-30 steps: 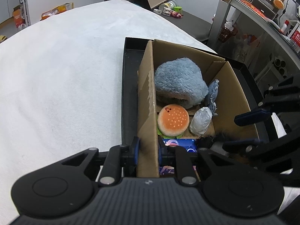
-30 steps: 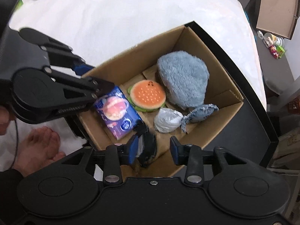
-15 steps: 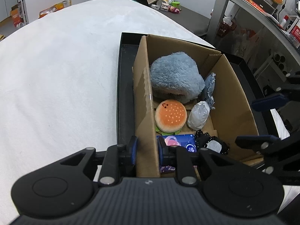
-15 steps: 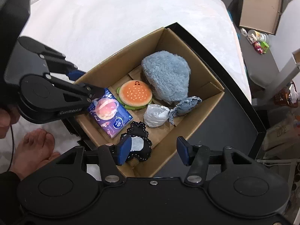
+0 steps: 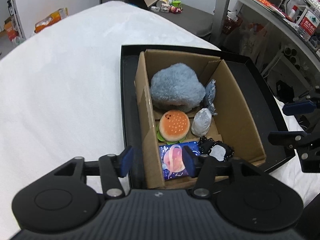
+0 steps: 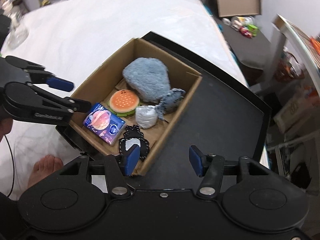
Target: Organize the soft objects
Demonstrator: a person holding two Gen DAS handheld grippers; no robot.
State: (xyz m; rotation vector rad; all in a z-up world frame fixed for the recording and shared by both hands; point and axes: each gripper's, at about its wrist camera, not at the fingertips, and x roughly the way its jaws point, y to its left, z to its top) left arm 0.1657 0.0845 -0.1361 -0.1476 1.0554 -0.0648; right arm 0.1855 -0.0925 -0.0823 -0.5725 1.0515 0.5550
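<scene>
On the white padded table [image 5: 60, 84] sits a black shallow tray [image 5: 128, 100] holding an open brown cardboard box [image 5: 238, 108]. Inside lie a fluffy grey-blue plush [image 5: 176, 88] at the far end, an orange burger plush [image 5: 174, 125], a blue tissue pack [image 5: 174, 163] and a black lace-edged pad [image 5: 217, 150] nearest. Left gripper [image 5: 157, 161] gapes wide astride the box's left wall, holding nothing; right gripper [image 6: 163, 159] gapes wide, empty

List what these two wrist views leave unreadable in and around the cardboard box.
- Tissue pack: the print is too small to read in either view; the left tool's finger covers its right edge.
- Black patch: the right tool's finger hides its near end.
- Cardboard box floor beneath the blue plush: hidden.
</scene>
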